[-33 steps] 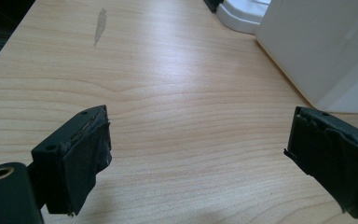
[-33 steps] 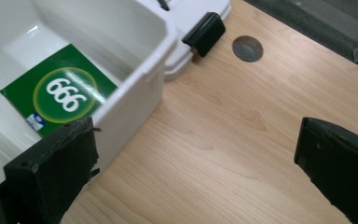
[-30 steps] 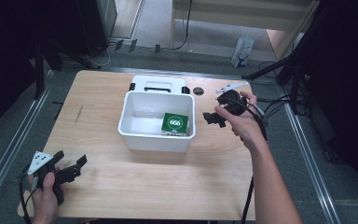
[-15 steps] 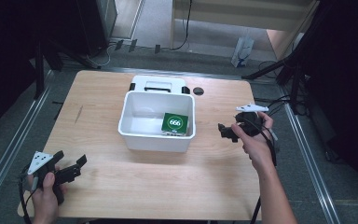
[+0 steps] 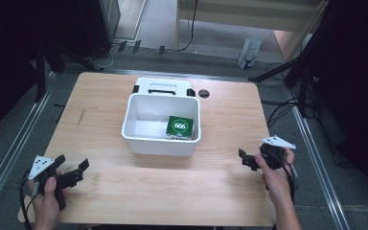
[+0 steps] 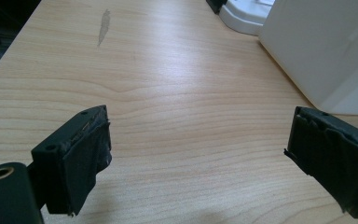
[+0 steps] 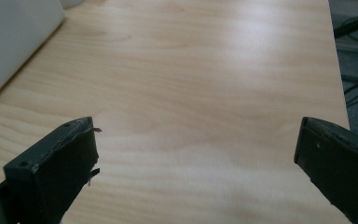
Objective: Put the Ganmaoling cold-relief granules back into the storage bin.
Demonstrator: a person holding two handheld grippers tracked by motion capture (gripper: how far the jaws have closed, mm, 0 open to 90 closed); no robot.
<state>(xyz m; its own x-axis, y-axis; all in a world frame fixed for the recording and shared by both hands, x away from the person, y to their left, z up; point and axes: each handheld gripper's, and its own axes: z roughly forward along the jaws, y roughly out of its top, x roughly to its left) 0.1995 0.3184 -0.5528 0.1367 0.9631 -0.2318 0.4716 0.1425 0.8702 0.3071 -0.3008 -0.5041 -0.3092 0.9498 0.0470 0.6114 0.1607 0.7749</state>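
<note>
Both grippers, left gripper (image 5: 79, 171) and right gripper (image 5: 246, 159), rest with jaws apart at the table's (image 5: 220, 120) 7 and 4 o'clock, while the green box (image 5: 179, 126) in the white bin (image 5: 143, 139) looks light, stiff, best pinched across its flat sides

Light wooden table (image 5: 220, 191) with rounded corners on grey floor (image 5: 9, 139). Metal rails (image 5: 318, 158) flank both sides. Black cables (image 5: 280, 108) at right. Pale wooden furniture (image 5: 249, 14) behind; surroundings dark.

One readable mark: the white figures "666" inside a white ring, printed on the top face of the green box (image 5: 179, 126) lying in the white bin (image 5: 143, 143). No other lettering can be read.
</note>
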